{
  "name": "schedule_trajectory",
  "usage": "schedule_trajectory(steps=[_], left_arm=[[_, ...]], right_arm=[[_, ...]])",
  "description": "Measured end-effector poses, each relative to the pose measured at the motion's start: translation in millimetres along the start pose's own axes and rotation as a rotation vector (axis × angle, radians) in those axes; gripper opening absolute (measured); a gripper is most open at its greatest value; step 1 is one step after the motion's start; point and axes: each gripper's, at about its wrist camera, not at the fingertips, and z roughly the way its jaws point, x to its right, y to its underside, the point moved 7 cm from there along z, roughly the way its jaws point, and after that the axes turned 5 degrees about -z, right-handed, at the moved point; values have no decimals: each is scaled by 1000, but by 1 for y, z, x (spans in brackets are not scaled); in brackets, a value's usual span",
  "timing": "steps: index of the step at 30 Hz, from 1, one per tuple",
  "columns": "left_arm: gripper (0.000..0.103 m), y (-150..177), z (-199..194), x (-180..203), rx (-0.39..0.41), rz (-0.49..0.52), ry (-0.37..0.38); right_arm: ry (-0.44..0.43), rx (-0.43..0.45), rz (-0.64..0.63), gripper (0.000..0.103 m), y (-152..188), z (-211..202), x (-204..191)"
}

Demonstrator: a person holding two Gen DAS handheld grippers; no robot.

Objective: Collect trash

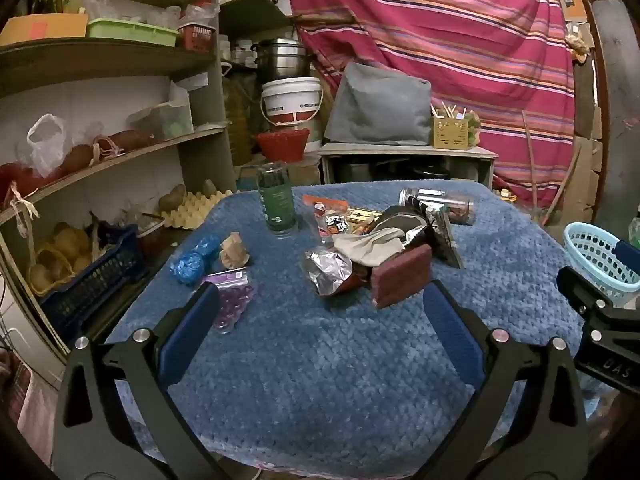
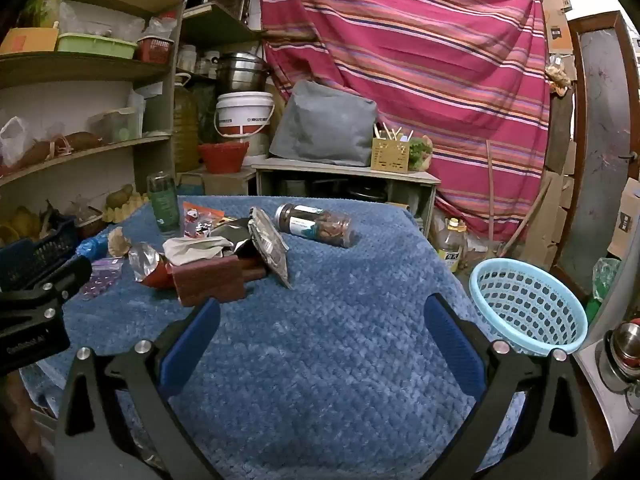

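A heap of trash lies mid-table on the blue cloth (image 1: 320, 360): a silver foil wrapper (image 1: 326, 270), a crumpled white wrapper (image 1: 368, 246), a dark foil bag (image 1: 440, 236), a maroon sponge block (image 1: 402, 280) and an orange snack packet (image 1: 326, 212). A purple zip bag (image 1: 230, 300), a blue crumpled wrapper (image 1: 192, 260) and a brown paper scrap (image 1: 234, 254) lie to the left. My left gripper (image 1: 320, 304) is open and empty, just short of the heap. My right gripper (image 2: 322, 316) is open and empty over bare cloth, with the sponge block (image 2: 210, 280) ahead to its left. A light blue basket (image 2: 528, 304) sits at the table's right edge.
A green bottle (image 1: 278, 200) stands upright behind the heap. A clear jar (image 2: 316, 224) lies on its side at the back. Cluttered shelves (image 1: 100, 140) stand left of the table. A low cabinet (image 1: 408, 160) and a striped curtain (image 1: 440, 40) stand behind.
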Motion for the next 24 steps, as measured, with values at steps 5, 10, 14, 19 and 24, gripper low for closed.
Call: schedule_trajectory(steps=[5, 10, 14, 19, 24], left_arm=[[98, 0, 0, 1, -1, -1, -1], [98, -6, 1, -1, 5, 1, -3], [98, -8, 2, -1, 5, -1, -6], [98, -6, 1, 0, 12, 0, -3], [98, -6, 0, -2, 10, -3, 0]], right_arm=[[-1, 2, 0, 99, 0, 1, 0], [2, 5, -2, 99, 0, 0, 0], [5, 6, -1, 99, -1, 1, 1], [3, 7, -1, 99, -1, 1, 2], [5, 9, -2, 99, -2, 2, 1]])
